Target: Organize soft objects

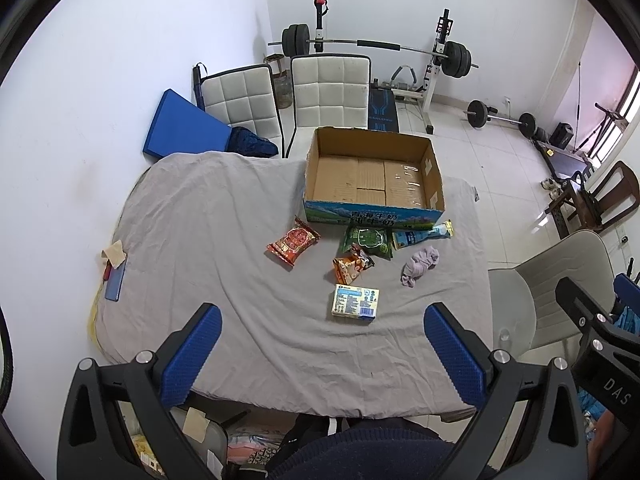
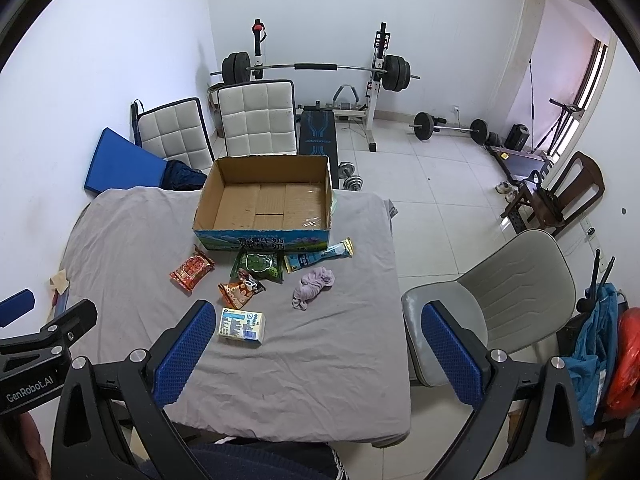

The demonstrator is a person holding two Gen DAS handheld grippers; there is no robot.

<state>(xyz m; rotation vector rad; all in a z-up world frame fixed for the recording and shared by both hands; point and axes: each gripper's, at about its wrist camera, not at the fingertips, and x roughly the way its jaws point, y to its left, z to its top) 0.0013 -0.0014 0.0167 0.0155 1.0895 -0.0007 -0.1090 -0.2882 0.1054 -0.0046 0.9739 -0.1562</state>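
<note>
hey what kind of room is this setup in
Probably a spare room at home doubling as a gym: a barbell on a rack and a weight bench stand behind the cloth-covered table, with dining chairs beside it.

We see the cardboard box (image 1: 374, 172) mid-frame on the table (image 1: 224, 240); snack packs (image 1: 294, 245), balled cloth (image 1: 420, 266) & tissue pack (image 1: 356, 300) lie below it.

Left gripper (image 1: 322, 352) is held w/ fingers wide apart above grey-clothed table (image 1: 208, 240). Open cardboard box (image 1: 374, 174) is seen at far edge; red packet (image 1: 294, 241), green packet (image 1: 366, 242), orange packet (image 1: 352, 266), lilac cloth (image 1: 420, 266) & tissue pack (image 1: 356, 301) lie before it.
</note>
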